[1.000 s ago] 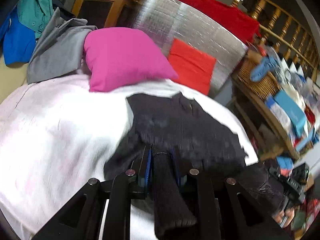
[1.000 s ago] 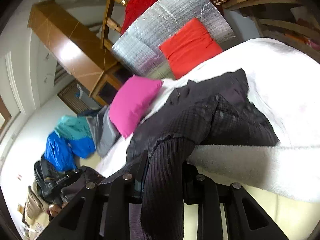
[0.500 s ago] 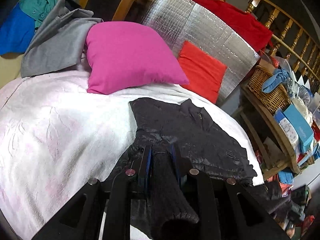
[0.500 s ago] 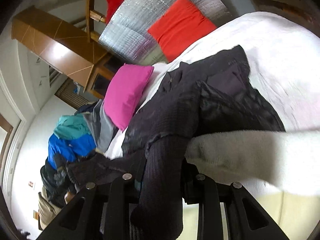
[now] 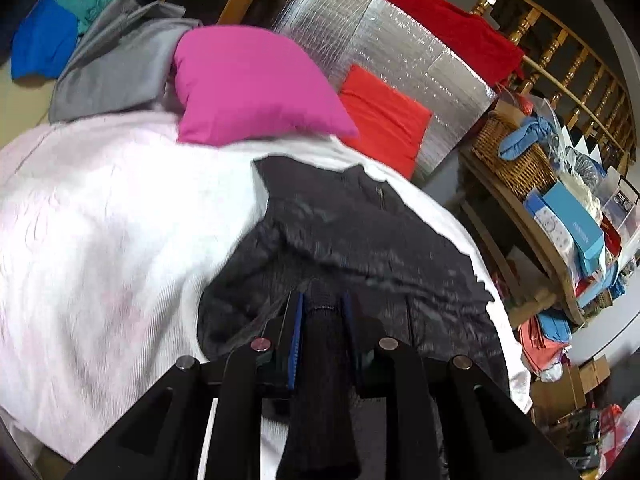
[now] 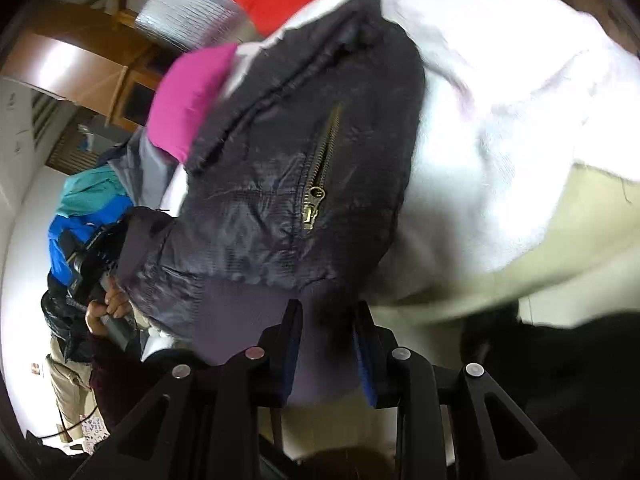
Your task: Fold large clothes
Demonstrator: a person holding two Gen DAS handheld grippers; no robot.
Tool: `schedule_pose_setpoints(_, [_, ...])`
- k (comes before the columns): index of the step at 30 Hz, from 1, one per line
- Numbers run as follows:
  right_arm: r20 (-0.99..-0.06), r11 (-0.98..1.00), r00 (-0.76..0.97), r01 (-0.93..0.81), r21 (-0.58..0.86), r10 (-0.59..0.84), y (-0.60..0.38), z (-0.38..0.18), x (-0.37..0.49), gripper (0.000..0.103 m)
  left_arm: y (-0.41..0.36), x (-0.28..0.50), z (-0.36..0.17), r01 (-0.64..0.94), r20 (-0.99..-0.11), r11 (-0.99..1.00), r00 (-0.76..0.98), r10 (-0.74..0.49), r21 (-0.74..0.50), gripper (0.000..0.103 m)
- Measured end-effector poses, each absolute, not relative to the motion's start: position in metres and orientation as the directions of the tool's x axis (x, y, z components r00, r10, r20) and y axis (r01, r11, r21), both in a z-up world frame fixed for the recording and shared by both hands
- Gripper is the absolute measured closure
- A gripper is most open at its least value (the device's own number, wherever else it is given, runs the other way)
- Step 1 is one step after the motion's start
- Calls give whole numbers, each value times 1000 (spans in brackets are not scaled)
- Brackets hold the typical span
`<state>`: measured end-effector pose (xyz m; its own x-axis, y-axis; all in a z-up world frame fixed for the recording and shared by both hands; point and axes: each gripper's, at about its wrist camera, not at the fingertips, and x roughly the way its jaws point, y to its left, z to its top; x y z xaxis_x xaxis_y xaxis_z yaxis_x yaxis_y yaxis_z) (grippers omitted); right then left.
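A black quilted jacket (image 5: 360,236) lies on the white bed cover (image 5: 100,208). My left gripper (image 5: 322,304) is shut on its ribbed cuff (image 5: 320,380), which hangs down between the fingers. In the right wrist view the jacket (image 6: 280,168) is close, with a brass zipper (image 6: 316,184) on it. My right gripper (image 6: 326,320) is shut on the jacket's ribbed hem (image 6: 240,316) at the near edge of the bed. The other gripper, held by a hand (image 6: 108,308), shows at left.
A pink pillow (image 5: 248,84), a red pillow (image 5: 384,120) and a silver foil panel (image 5: 384,44) stand at the bed's head. Grey and blue clothes (image 5: 112,68) are piled at the left. A cluttered wooden shelf (image 5: 560,216) with a wicker basket runs along the right.
The right gripper has moved in over the jacket, lifting the hem so the zipper side fills its view. The left gripper holds the cuff and has shifted slightly forward.
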<state>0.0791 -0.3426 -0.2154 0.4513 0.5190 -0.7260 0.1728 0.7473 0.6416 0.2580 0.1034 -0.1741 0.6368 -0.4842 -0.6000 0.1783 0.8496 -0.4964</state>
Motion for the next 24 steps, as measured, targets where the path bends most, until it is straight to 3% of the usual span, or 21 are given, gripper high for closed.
schedule_pose_setpoints(2, [-720, 746, 467, 173, 643, 513, -347, -204, 80, 75, 106, 255, -181, 170, -614, 855, 628, -477, -490, 82])
schedule_pose_setpoints(4, [-687, 740, 544, 168, 652, 482, -360, -191, 83, 62, 110, 256, -186, 163, -627, 862, 625, -466, -479, 82])
schedule_pose_setpoints(5, [-671, 733, 591, 187, 654, 448, -371, -188, 85, 30, 111, 257, -189, 160, -630, 861, 620, -468, -482, 82])
schedule_pose_setpoints(6, [-659, 722, 626, 213, 659, 417, -380, -187, 87, 12, 112, 258, -192, 158, -633, 860, 615, -470, -485, 82])
schedule_pose_setpoints(8, [-625, 689, 678, 237, 685, 387, -398, -195, 98, 12, 115, 259, -196, 152, -640, 857, 605, -475, -492, 82])
schedule_pose_setpoints(13, [-587, 561, 643, 281, 778, 492, -413, -257, 145, 18, 117, 262, -203, 141, -656, 857, 586, -475, -495, 76])
schedule_pose_setpoints(14, [-589, 552, 627, 286, 783, 511, -410, -266, 150, 31, 118, 263, -205, 135, -661, 856, 580, -477, -499, 64])
schedule_pose_setpoints(15, [-585, 540, 595, 280, 794, 552, -403, -276, 156, 53, 119, 264, -206, 129, -664, 853, 574, -480, -505, 58])
schedule_pose_setpoints(17, [-598, 569, 557, 253, 783, 576, -389, -279, 157, 67, 123, 265, -208, 117, -671, 847, 558, -487, -518, 41])
schedule_pose_setpoints(22, [-594, 643, 563, 138, 753, 575, -371, -260, 148, 67, 127, 266, -215, 132, -667, 808, 497, -555, -575, 40])
schedule_pose_setpoints(23, [-616, 653, 548, 159, 741, 566, -370, -266, 151, 60, 127, 265, -216, 135, -668, 804, 486, -563, -579, 40])
schedule_pose_setpoints(24, [-634, 650, 520, 184, 737, 573, -370, -275, 154, 44, 128, 265, -217, 134, -670, 800, 478, -569, -584, 40])
